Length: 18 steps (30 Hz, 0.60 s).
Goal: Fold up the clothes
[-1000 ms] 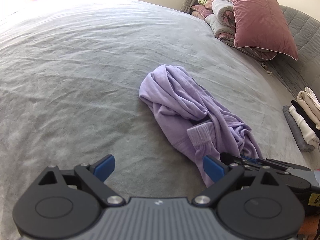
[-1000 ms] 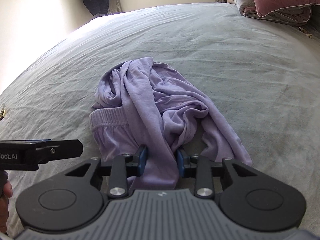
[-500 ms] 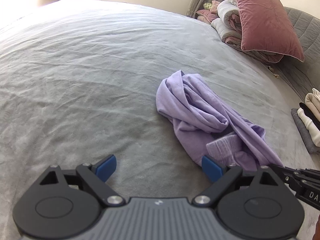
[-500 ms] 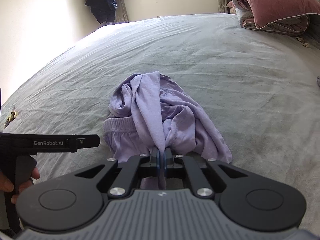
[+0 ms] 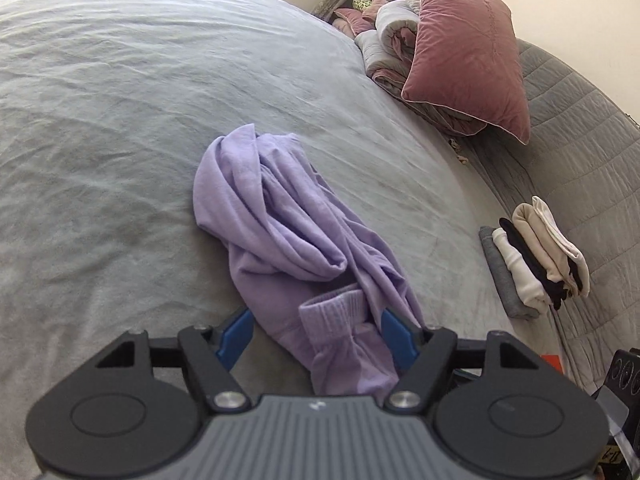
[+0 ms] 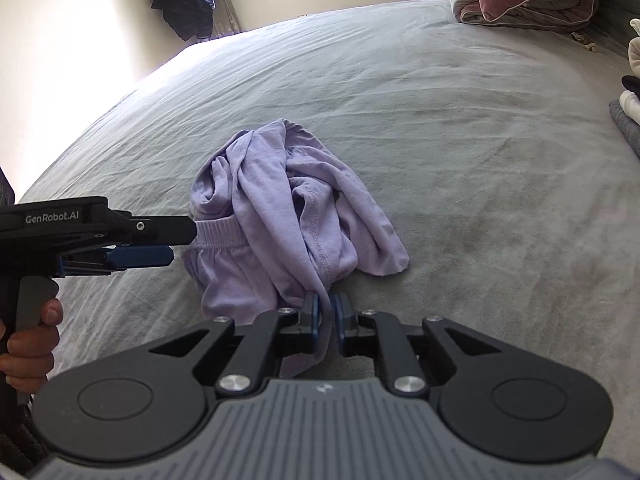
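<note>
"GenRobot.AI" is printed in white on the side of the left gripper [image 6: 168,246] where it enters the right wrist view; no other writing can be read. The lilac garment [image 5: 292,248] lies crumpled in the middle of the grey bed [image 5: 100,120], its long axis running from the grippers toward the far edge, with the ribbed waistband [image 5: 340,304] at the near end. The left gripper [image 5: 316,334] is spread wide, its blue pads on either side of that waistband; whether a pad touches the cloth is hard to judge. The right gripper [image 6: 325,312] is closed almost completely, pinching a twisted strip of the lilac garment [image 6: 296,216] that hangs down between its pads. Near the bed's right edge sits a stack of folded clothes [image 5: 536,256]. At the far right corner a pink pillow [image 5: 468,60] leans on a rolled duvet [image 5: 386,40].
</note>
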Each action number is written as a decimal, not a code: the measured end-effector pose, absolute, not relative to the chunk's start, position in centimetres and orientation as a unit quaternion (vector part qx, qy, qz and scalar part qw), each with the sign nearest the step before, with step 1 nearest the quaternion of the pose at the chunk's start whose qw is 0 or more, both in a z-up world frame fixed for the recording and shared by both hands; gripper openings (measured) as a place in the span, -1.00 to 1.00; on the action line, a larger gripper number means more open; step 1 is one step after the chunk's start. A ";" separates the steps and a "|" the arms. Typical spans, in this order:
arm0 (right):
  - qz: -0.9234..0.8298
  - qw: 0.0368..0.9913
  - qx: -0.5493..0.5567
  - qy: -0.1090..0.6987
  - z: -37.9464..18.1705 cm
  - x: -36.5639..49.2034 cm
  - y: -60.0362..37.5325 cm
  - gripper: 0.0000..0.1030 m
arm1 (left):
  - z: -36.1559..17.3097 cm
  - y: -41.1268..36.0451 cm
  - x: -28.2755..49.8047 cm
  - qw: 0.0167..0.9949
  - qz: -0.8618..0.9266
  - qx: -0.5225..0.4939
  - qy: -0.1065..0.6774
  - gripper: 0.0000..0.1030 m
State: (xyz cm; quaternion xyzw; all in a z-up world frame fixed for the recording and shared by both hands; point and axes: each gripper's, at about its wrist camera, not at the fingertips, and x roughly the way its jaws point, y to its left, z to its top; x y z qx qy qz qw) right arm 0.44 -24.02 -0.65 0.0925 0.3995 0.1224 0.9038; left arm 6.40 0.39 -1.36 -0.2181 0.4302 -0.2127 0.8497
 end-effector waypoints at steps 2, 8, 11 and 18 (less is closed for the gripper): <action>0.118 0.906 0.096 0.395 -0.4 0.3 -24.4 -0.57 | -1.6 0.1 6.7 0.848 -0.211 -0.223 0.432 0.07; 0.102 0.914 0.093 0.382 0.0 0.3 -25.0 -0.26 | -1.6 0.3 6.6 0.848 -0.190 -0.245 0.429 -0.84; 0.093 0.915 0.099 0.379 0.0 0.7 -25.4 -0.23 | -0.2 1.2 5.7 0.868 -0.170 -0.234 0.404 -0.86; 0.081 0.919 0.103 0.372 0.2 1.1 -25.6 -0.06 | 2.8 5.5 3.6 0.917 -0.105 -0.193 0.333 -0.87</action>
